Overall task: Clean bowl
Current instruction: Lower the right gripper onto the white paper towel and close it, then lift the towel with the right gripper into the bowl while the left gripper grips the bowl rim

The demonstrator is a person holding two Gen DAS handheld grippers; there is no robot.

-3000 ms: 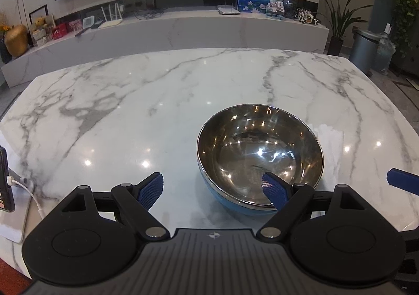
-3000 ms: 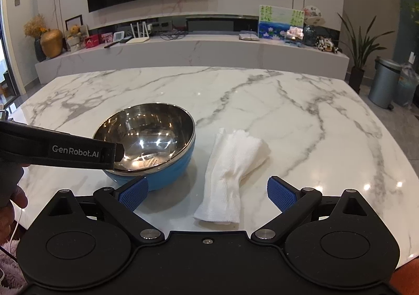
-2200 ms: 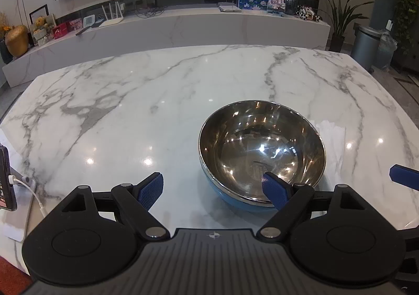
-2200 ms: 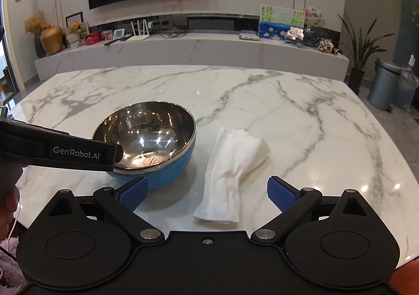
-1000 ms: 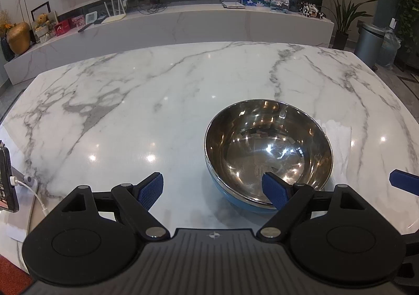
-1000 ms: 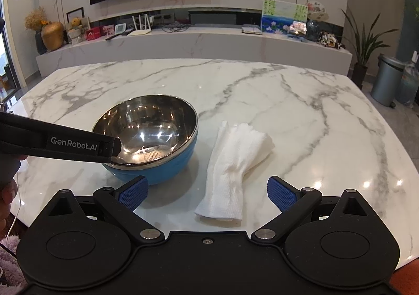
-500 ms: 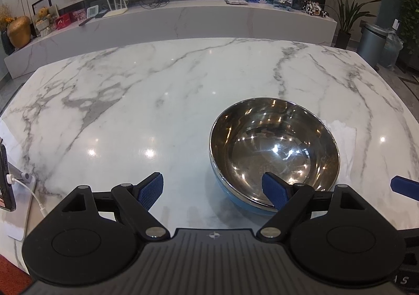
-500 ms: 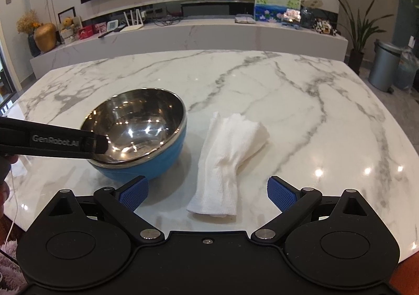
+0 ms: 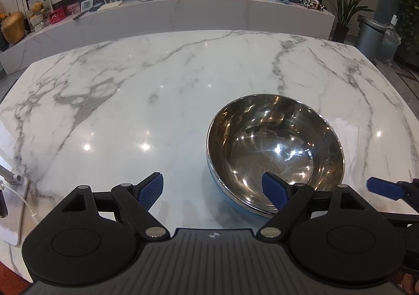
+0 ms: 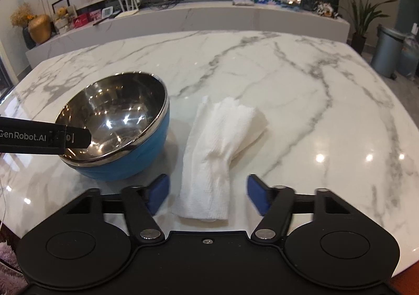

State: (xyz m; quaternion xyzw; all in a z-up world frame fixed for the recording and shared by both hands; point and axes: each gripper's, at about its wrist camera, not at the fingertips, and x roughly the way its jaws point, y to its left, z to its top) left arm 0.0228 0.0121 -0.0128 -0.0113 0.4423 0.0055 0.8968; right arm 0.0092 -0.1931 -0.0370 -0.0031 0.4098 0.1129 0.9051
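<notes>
One steel bowl (image 10: 115, 122) with a blue outside is seen left of centre on the marble table (image 10: 288, 80). One folded white cloth (image 10: 217, 148) lies just beside it. The left gripper (image 9: 212, 189) is spread wide, empty, one finger over the bowl's rim. The right gripper (image 10: 207, 193), half-open and empty, straddles the cloth's near end.

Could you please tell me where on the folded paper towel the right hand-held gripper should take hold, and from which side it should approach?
Grip the paper towel at its narrow near end, coming straight down from above. That end already lies between the open fingers of the right hand-held gripper, and the bunched folds there give more thickness to pinch than the flatter, fanned-out far end. The bowl stands apart on the left, so it should not interfere.
</notes>
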